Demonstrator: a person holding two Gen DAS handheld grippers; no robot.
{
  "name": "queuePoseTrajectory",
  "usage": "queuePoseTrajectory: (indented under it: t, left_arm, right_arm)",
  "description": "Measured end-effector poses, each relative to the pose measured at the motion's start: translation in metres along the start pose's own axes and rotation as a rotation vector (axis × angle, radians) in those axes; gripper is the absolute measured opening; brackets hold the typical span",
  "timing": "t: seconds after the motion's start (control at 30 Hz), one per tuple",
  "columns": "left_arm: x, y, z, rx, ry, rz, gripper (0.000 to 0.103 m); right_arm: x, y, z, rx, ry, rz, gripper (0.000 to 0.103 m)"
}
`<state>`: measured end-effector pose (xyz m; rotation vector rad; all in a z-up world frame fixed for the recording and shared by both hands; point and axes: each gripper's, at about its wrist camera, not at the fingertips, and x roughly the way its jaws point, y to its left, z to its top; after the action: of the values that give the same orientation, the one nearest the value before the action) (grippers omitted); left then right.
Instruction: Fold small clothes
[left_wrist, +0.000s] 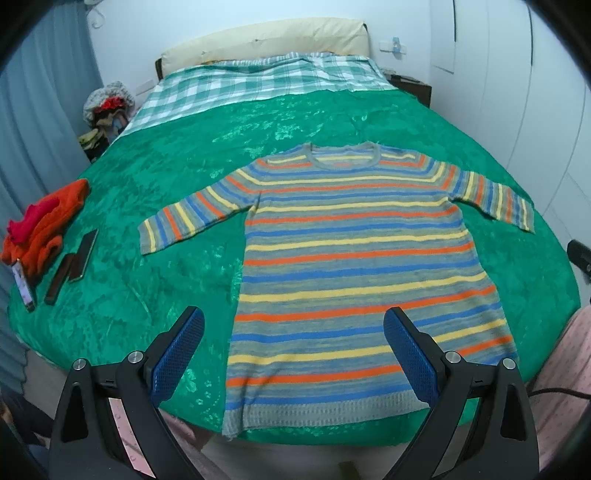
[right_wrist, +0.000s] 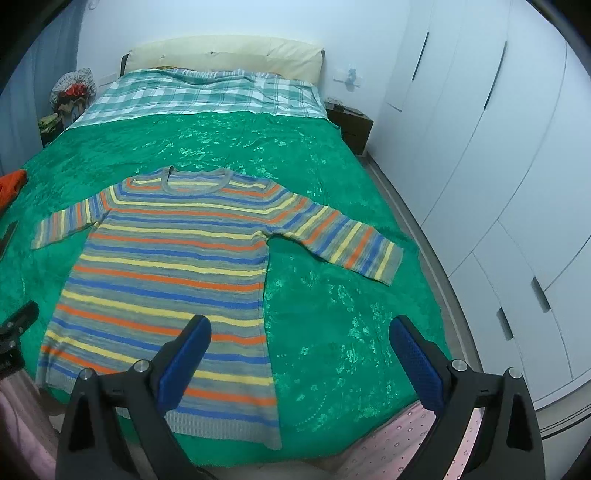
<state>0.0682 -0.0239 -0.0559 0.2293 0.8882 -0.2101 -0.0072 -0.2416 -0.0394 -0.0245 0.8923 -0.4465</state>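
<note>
A small striped sweater (left_wrist: 351, 266), with grey, blue, yellow and orange bands, lies flat and face up on the green bedspread (left_wrist: 147, 206), both sleeves spread out, hem at the near edge. It also shows in the right wrist view (right_wrist: 170, 273). My left gripper (left_wrist: 293, 334) is open and empty, held above the hem's left part. My right gripper (right_wrist: 301, 343) is open and empty, above the sweater's lower right edge. The left gripper's tip shows at the left edge of the right wrist view (right_wrist: 20, 317).
An orange and red garment pile (left_wrist: 44, 225) lies at the bed's left edge beside a phone (left_wrist: 24, 288) and dark flat objects (left_wrist: 83, 254). A checked blanket (left_wrist: 258, 81) and headboard are at the far end. White wardrobes (right_wrist: 498, 184) stand right; a nightstand (right_wrist: 351, 125) is by the bed.
</note>
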Motion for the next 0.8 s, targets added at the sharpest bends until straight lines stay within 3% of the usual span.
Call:
queuePoseTrajectory:
  t: [0.8]
  left_arm:
    - [0.012, 0.0, -0.004, 0.0, 0.024, 0.018, 0.098]
  right_arm:
    - [0.007, 0.004, 0.005, -0.025, 0.002, -0.023, 0.096]
